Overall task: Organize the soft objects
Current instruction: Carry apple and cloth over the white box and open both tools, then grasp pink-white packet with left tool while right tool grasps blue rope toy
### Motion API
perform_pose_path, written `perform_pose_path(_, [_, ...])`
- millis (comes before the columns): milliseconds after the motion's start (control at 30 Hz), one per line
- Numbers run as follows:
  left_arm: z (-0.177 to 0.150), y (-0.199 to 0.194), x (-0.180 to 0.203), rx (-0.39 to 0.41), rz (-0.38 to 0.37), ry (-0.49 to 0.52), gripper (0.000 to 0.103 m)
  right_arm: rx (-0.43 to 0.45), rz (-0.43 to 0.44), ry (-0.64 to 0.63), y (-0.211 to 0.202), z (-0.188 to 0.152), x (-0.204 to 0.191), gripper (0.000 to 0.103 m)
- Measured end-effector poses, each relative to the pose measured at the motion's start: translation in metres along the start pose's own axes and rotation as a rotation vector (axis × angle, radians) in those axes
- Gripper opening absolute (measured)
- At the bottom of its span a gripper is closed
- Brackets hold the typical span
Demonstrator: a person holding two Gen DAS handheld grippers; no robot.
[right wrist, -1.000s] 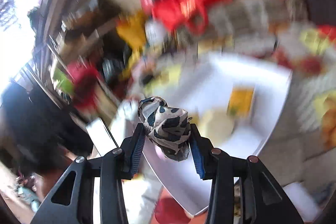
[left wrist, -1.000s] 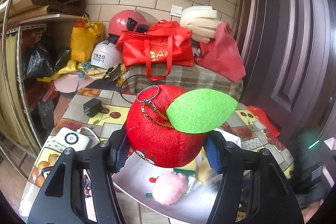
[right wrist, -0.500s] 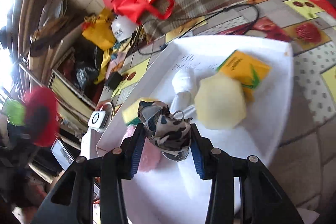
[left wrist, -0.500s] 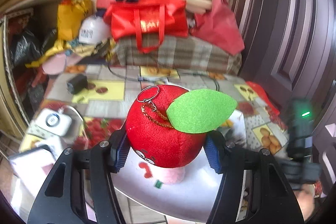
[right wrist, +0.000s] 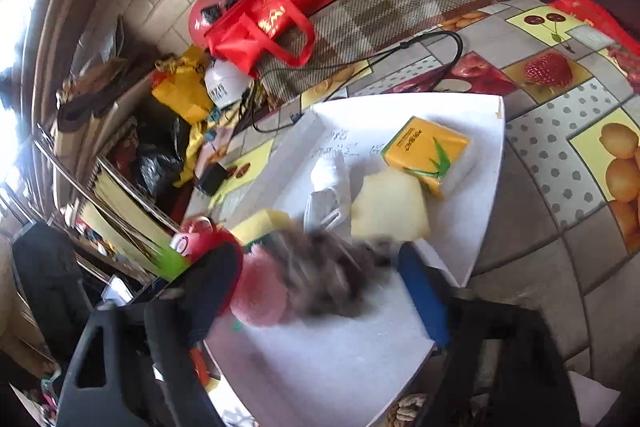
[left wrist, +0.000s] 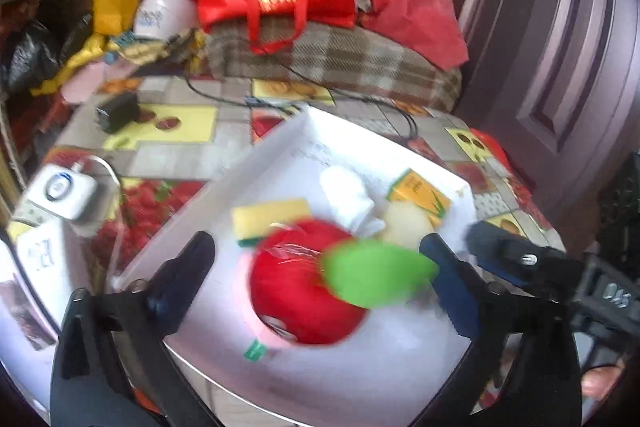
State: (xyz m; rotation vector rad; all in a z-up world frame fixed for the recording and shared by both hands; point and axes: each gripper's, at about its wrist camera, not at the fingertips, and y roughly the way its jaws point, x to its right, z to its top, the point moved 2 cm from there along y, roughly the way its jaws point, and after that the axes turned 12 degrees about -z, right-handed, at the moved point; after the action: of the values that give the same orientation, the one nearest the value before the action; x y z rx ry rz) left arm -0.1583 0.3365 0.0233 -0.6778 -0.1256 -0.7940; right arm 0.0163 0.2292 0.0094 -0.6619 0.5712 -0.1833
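Looking along your left gripper [left wrist: 318,259], you have the jaws spread wide; they have just been opening, and the red plush apple [left wrist: 306,301] with its green felt leaf [left wrist: 374,277] sits between the fingers without either pad pressing it. The apple is blurred, low over the white tray [left wrist: 360,367]. Just beyond the left finger, a yellow sponge [left wrist: 272,217] lies on the tray. Ahead of the apple is a white sock [left wrist: 348,197], and ahead of the right finger a pale foam block [left wrist: 408,223] and a yellow tissue pack [left wrist: 420,193]. Off to the right, the tip of your other tool shows over the tray's edge.

Your right gripper [right wrist: 320,269] also stands open, its jaws having just been opening. Between the fingers is the spotted cloth bundle [right wrist: 332,275], blurred, free of both pads, over the tray [right wrist: 472,195]. A pink pompom [right wrist: 260,293] lies just inside the left finger, touching the bundle as far as can be told. Past the left finger, the apple [right wrist: 200,241] shows partly. Ahead lie the sponge [right wrist: 264,221], the sock [right wrist: 330,173], the foam block [right wrist: 390,207] and, farthest, the tissue pack [right wrist: 426,149].
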Motion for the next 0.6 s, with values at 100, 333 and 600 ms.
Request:
perform_pose_path(100, [0.004,-0.009,0.001,0.046,0.022,0.016,0.103,0.037,0.019,0.026,-0.014,0.0,0.002,0.084])
perform_pose_path(333, [0.013,-0.028,0.006,0.107,0.015,0.028,0.103,0.144,0.037,0.023,-0.048,-0.005,-0.002,0.103])
perform_pose_path(600, [0.02,-0.055,0.041,0.178,-0.066,0.128,0.103,0.402,0.029,-0.031,-0.123,-0.003,0.01,0.103])
